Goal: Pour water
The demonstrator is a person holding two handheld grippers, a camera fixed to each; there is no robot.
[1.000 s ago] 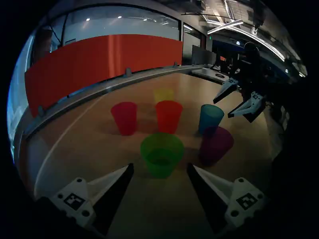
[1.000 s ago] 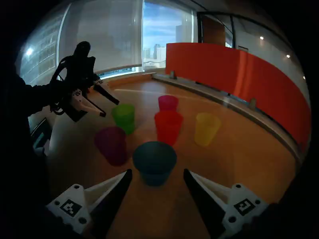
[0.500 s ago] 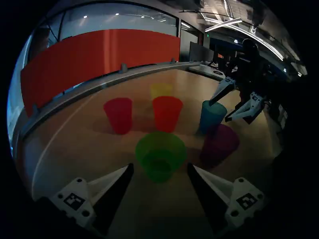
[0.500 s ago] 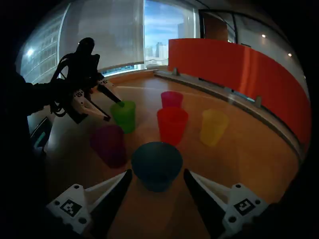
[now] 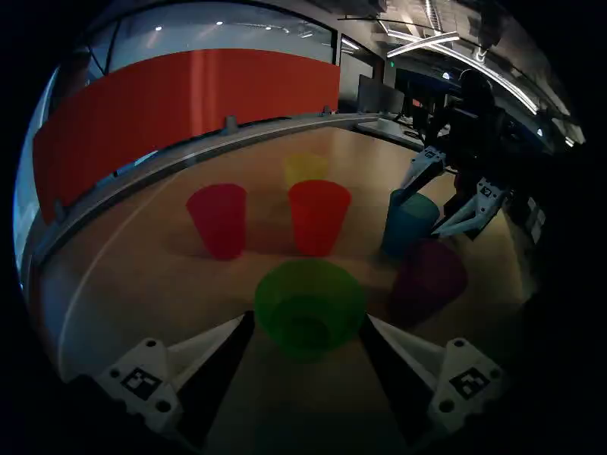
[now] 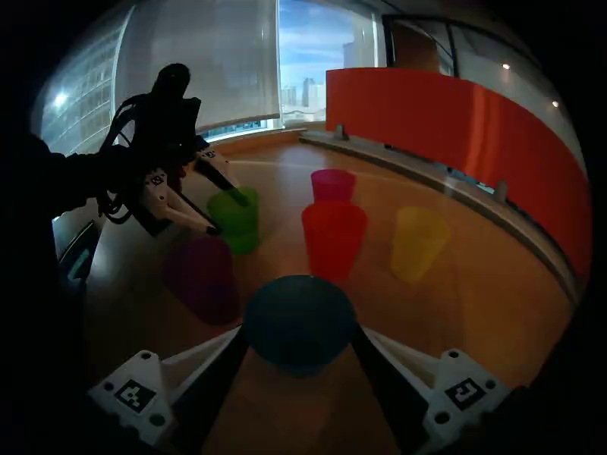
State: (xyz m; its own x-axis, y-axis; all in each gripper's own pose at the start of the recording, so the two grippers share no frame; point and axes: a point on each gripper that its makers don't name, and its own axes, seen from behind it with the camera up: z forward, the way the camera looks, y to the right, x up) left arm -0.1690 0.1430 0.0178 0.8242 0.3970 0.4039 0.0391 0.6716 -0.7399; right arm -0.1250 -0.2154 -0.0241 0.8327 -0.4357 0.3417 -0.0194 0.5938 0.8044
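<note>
Plastic and light, the green cup [image 5: 309,299] stands on the table [image 5: 152,273] in the left gripper view, with the purple cup [image 5: 429,277] just beside it. I judge an off-centre squeeze could topple either. The left gripper [image 5: 305,318] gapes wide astride it, clamping nothing. In the right gripper view the teal cup [image 6: 298,322] runs the same risk. The right gripper [image 6: 299,334] is spread wide around it, unclamped.

Wooden table [image 5: 152,280] — six coloured plastic cups [image 5: 319,216] stand upright on it.

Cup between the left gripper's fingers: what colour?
Green cup, best seen in the left gripper view.
</note>
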